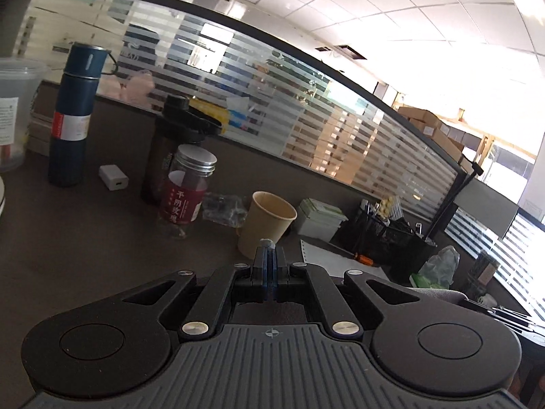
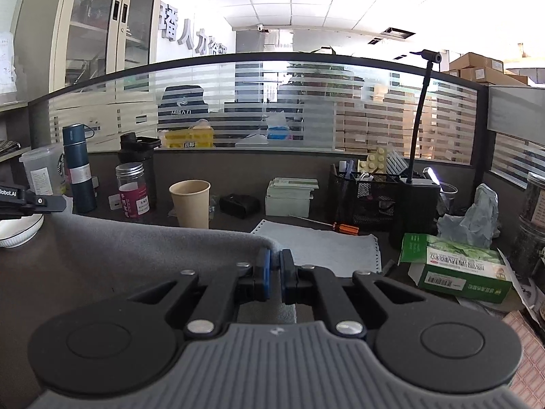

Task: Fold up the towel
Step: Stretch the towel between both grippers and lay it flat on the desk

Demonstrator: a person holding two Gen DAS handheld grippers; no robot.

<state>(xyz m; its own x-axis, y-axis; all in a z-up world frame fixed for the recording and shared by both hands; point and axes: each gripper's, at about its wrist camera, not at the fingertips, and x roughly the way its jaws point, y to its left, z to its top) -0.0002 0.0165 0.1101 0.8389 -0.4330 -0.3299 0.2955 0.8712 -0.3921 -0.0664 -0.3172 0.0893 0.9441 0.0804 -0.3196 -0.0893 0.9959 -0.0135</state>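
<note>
The grey towel (image 2: 143,255) hangs stretched between both grippers above the dark desk. In the right wrist view my right gripper (image 2: 275,255) is shut on the towel's near corner, and the cloth runs left from it to the left gripper's tip (image 2: 51,204). In the left wrist view my left gripper (image 1: 269,252) is shut, with a small tuft of grey towel (image 1: 266,242) pinched at its tips. A grey piece of the towel (image 1: 439,294) shows at the right behind the gripper body.
Along the partition stand a blue flask (image 2: 78,167), a black bottle (image 2: 139,156), a jar with a red label (image 2: 133,191), a paper cup (image 2: 190,202), a white box (image 2: 289,196) and mesh organisers (image 2: 371,194). A white perforated sheet (image 2: 323,242), a green tissue box (image 2: 456,266) and a white bowl (image 2: 17,231) lie nearby.
</note>
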